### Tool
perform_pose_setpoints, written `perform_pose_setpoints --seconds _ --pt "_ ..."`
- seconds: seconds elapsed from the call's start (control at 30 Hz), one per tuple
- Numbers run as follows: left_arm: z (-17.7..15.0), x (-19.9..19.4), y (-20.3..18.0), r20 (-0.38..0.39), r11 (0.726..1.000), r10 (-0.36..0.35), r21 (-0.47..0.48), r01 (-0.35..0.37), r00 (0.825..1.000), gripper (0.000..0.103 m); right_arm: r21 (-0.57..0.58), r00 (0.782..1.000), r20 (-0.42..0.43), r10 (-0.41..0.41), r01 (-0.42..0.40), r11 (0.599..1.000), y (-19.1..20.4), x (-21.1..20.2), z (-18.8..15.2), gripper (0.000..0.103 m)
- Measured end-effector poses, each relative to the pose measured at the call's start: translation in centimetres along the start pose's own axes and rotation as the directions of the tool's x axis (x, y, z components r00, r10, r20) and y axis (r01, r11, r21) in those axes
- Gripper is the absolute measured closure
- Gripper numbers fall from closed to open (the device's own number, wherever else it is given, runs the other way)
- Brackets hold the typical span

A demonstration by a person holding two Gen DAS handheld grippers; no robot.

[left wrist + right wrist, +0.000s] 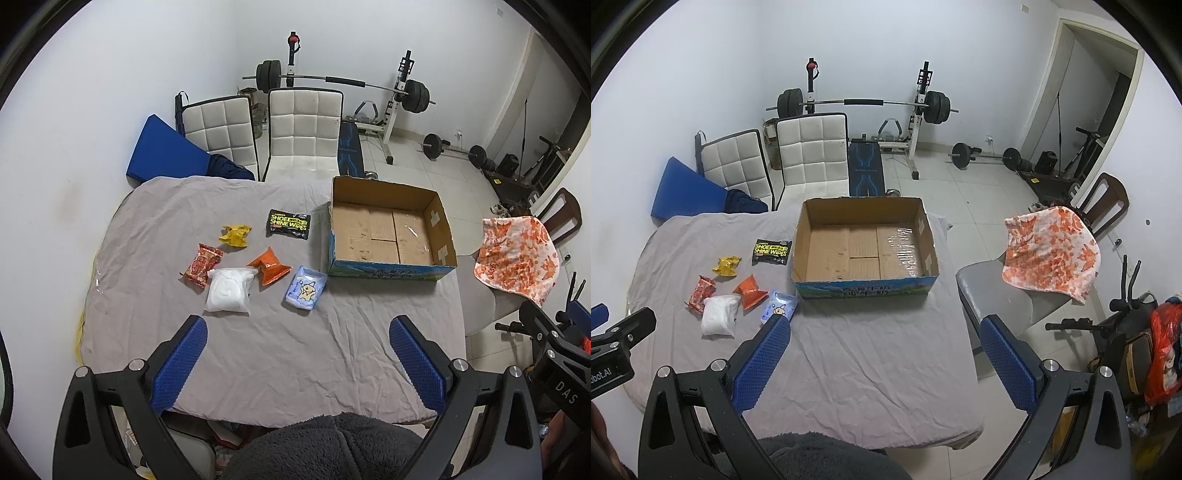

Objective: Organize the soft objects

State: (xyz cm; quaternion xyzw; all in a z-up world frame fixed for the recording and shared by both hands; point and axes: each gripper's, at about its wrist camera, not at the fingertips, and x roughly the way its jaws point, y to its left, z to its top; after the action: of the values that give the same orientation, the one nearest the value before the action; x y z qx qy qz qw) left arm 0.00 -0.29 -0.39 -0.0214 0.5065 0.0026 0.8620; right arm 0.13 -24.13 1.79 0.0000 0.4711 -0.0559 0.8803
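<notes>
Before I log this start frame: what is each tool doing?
Left tool: open, holding nothing.
Right tool: open, holding nothing.

You're in a home room doubling as a gym: barbell rack (864,101) at 12 o'clock against the wall, loose barbell (988,155) on tiled floor at 1, padded dining chairs (812,155) at 11, cloth-covered table (849,350) in front.
</notes>
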Motion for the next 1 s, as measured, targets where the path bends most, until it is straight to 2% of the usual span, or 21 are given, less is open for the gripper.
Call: perform_pose_setpoints --seconds 0.8,1.0 --pt "0.3 0.3 -0.5 0.004 1.000 0.003 -0.002 -0.003 1.000 0.002 0.000 1.000 0.001 0.021 -0.021 1.000 -0.6 0.5 0.2 0.000" --pt "1.2 1.1 -0.4 0.027 1.000 0.007 -0.005 -0.007 1.000 0.002 0.023 0.995 -0.050 0.082 -0.081 0.996 -1.3 3.1 0.7 0.000"
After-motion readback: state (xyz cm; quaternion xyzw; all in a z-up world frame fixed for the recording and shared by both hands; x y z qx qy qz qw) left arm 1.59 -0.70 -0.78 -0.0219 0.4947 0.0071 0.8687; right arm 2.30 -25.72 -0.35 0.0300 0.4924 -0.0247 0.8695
